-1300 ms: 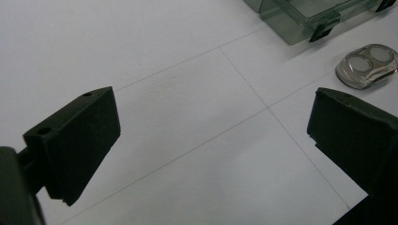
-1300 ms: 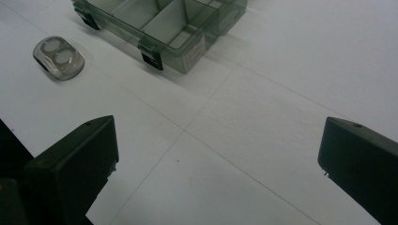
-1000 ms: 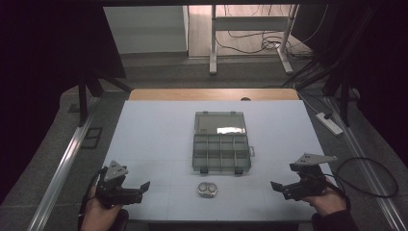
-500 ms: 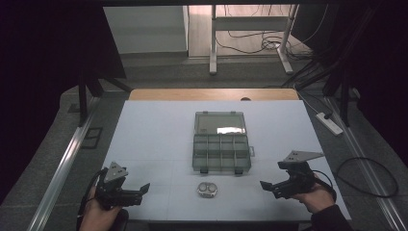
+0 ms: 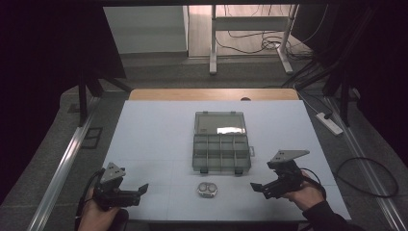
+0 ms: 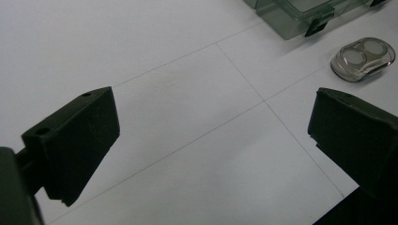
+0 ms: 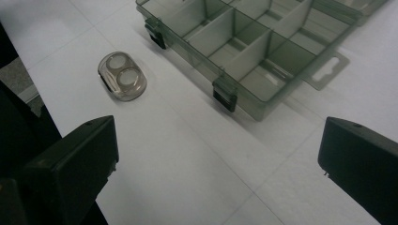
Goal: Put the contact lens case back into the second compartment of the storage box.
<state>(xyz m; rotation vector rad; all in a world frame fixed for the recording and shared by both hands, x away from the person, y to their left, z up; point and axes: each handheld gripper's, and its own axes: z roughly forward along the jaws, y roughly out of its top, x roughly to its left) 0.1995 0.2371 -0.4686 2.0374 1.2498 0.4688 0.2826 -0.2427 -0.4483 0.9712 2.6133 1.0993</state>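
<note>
While the clear compartment organiser box (image 5: 221, 147) lies open at mid-table, ready for filling, a small two-well plastic case (image 5: 207, 189) rests just before it, between the left gripper (image 5: 140, 190) and right gripper (image 5: 256, 187), both gaping wide and empty for the pickup.

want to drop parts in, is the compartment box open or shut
Open. The compartment box has its lid folded back flat on the table, and the right gripper view shows its bare dividers with nothing in the compartments.
</note>
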